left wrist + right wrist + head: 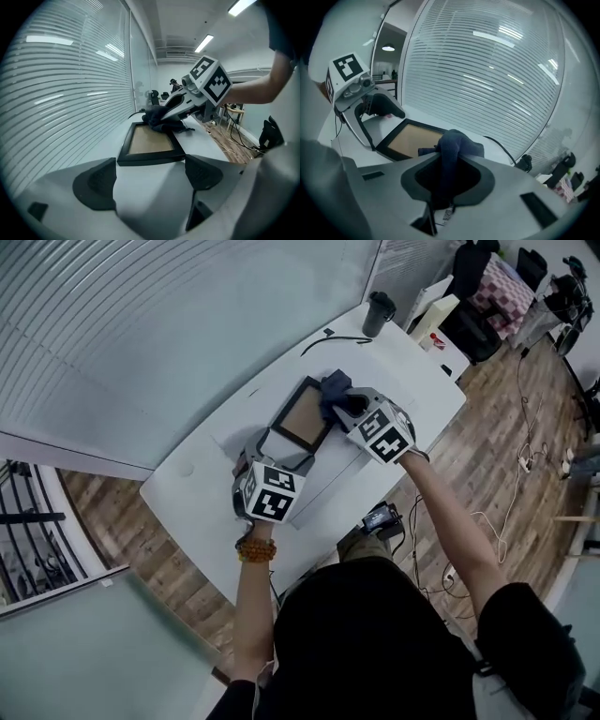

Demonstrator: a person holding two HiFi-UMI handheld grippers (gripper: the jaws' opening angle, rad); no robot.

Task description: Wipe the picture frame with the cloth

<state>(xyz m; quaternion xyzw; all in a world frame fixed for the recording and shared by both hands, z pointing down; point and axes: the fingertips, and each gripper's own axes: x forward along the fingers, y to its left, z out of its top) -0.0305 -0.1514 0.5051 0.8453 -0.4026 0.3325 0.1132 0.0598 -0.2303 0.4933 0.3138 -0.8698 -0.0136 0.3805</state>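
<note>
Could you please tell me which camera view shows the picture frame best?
The left gripper view: the picture frame lies nearly whole ahead, with only its far edge hidden by the cloth. In the head view it is small and partly covered by the right gripper. The right gripper view shows only part of it.

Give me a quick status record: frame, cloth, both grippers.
picture frame: lying flat on the white table
cloth: dark, bunched on one frame corner, at the end away from the left gripper
right gripper: jaws shut on the cloth
left gripper: jaws apart, empty, at the frame's near edge, not gripping it
</note>
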